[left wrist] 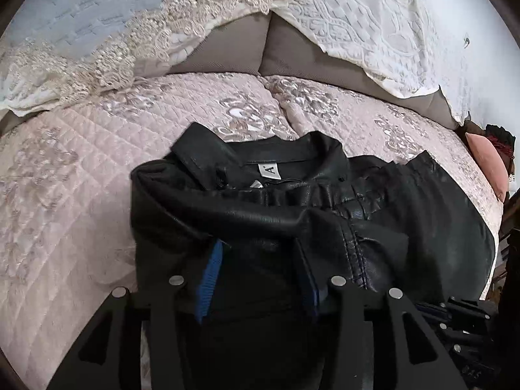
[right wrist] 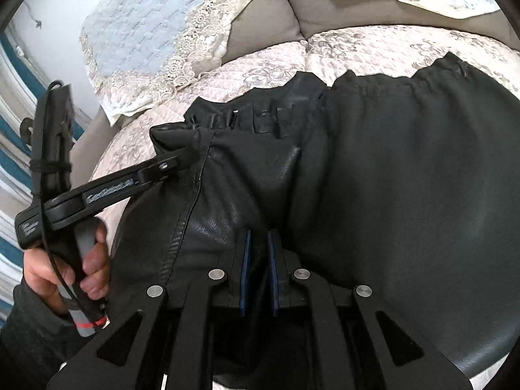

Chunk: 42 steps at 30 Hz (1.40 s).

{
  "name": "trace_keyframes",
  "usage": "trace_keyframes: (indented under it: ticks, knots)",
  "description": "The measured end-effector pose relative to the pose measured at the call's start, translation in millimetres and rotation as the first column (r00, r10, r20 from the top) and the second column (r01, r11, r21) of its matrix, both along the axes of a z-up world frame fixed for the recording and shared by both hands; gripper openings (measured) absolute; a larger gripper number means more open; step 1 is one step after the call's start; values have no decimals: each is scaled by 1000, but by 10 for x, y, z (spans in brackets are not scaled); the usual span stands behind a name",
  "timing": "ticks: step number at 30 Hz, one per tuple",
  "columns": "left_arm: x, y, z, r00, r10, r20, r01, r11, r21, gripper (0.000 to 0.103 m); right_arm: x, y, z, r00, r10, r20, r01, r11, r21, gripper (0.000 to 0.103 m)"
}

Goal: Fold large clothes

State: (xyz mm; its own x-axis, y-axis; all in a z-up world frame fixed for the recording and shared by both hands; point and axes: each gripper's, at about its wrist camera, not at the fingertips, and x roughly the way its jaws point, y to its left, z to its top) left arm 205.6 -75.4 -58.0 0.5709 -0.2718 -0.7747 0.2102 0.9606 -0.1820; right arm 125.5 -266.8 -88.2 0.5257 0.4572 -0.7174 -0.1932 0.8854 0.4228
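A black leather jacket (left wrist: pixel 373 227) lies bunched on the quilted pink bedspread (left wrist: pixel 65 201), its collar and white label (left wrist: pixel 268 171) toward the far side. My left gripper (left wrist: pixel 260 260) is over the jacket's near edge; its blue-padded fingers (left wrist: pixel 213 266) stand wide apart with leather between them. In the right wrist view the jacket (right wrist: pixel 390 195) fills the frame. My right gripper (right wrist: pixel 260 253) has its blue pads (right wrist: pixel 247 260) close together, pinching a fold of leather. The left gripper (right wrist: pixel 188 156) also shows there, reaching into the jacket from the left, held by a hand (right wrist: pixel 65 269).
Lace-edged cream and pale blue quilted covers (left wrist: pixel 195 19) drape the grey headboard cushions (left wrist: pixel 260 48) behind. A pink cushion (left wrist: pixel 487 162) sits at the bed's right edge. A striped blue-and-white surface (right wrist: pixel 13 162) lies left of the bed.
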Motion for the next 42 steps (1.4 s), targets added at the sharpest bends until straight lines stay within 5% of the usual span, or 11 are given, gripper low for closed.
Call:
trace_keyframes:
  ticks: [7, 12, 18, 28, 42]
  knots:
    - [-861, 22, 290, 997, -35, 73, 38, 998, -51, 46, -444, -126, 335, 995, 7, 99, -8, 1000, 18, 13]
    - [-1228, -182, 165, 995, -80, 67, 83, 996, -33, 46, -580, -40, 164, 997, 38, 69, -37, 999, -16, 13]
    - [-1215, -329, 135, 996, -62, 65, 59, 997, 43, 46, -651, -178, 97, 999, -14, 48, 15, 1000, -18, 14]
    - [-1305, -407, 286, 992, -86, 91, 82, 996, 41, 45, -773, -436, 254, 993, -72, 92, 73, 997, -6, 27]
    - [-1252, -500, 79, 993, -97, 62, 92, 993, 81, 45, -827, -713, 154, 986, -157, 62, 157, 988, 5, 47]
